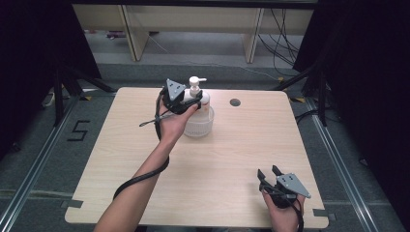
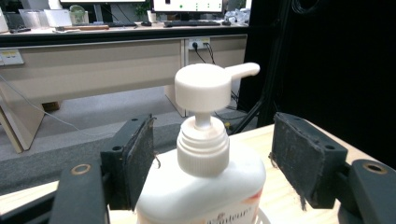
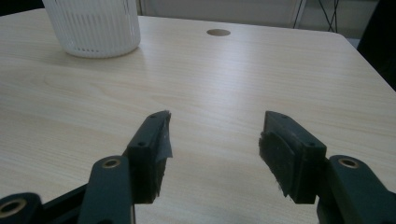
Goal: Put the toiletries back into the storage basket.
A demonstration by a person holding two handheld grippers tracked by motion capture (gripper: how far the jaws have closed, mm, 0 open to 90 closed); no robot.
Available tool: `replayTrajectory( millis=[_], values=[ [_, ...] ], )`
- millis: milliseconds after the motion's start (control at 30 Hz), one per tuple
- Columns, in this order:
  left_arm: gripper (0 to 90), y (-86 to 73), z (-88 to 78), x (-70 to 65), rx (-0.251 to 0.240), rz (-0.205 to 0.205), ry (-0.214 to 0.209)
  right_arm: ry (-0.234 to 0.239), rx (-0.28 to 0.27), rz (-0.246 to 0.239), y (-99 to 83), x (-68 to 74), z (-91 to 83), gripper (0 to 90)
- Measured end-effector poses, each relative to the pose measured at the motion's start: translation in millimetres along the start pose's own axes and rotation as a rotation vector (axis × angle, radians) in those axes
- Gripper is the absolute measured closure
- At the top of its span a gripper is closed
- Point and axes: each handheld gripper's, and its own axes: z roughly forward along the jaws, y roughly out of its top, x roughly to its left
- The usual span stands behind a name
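The pump bottle (image 1: pixel 197 94) stood upright in the ribbed white basket (image 1: pixel 198 126) toward the table's (image 1: pixel 241 145) far edge. Your left gripper (image 2: pixel 212 158) had its jaws spread wide either side of the bottle's shoulders, one pad (image 2: pixel 142 161) just beside it, contact unclear. Your right gripper (image 1: pixel 268 175) sat near the front right corner, jaws wide apart, holding nothing.

You are in a lab or office room. Your wooden table (image 1: pixel 227 159) stands between black curtains (image 1: pixel 367 72). The grey floor has tape marks and a number 5 (image 1: pixel 77 130). Behind it, desks (image 2: pixel 93 56) hold screens (image 2: pixel 187 5), keyboards and cables.
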Motion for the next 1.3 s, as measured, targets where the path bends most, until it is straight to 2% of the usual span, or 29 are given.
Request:
replayTrajectory(
  millis=[167,200,433,767,833,1033,1167,1233,1300],
  values=[
    [29.3,-3.0,-5.3,0.5,0.006,0.008,-0.006,0.007,-0.001,0.016,-0.4,0.9,0.8,42.8],
    [29.3,-3.7,-6.3,1.0,0.008,0.009,-0.009,0.008,0.001,0.003,-0.1,-0.1,0.4,42.8],
    [29.3,-10.9,-12.2,6.3,0.027,-0.004,-0.014,0.003,-0.002,0.003,-0.1,0.3,0.3,42.8],
    [29.2,-12.3,-31.9,10.4,0.013,0.007,-0.034,0.003,0.0,-0.001,0.0,-0.2,0.5,42.8],
    [29.2,-13.8,-35.2,11.6,0.014,0.01,-0.039,0.014,0.001,0.018,-0.3,0.7,0.8,42.8],
    [29.2,-18.8,-44.9,13.7,0.017,0.007,-0.053,-0.003,0.002,-0.006,0.0,0.1,0.0,42.8],
    [29.3,-21.1,-51.9,15.2,0.014,0.01,-0.056,0.001,-0.001,0.004,-0.2,0.4,0.5,42.8],
    [29.2,-22.3,-55.2,15.7,0.01,0.016,-0.061,-0.004,0.005,-0.008,0.1,-0.2,-0.5,42.7],
    [29.2,-23.7,-58.3,16.0,0.006,0.013,-0.064,0.008,-0.005,0.011,-0.4,1.1,1.1,42.8]
  ],
)
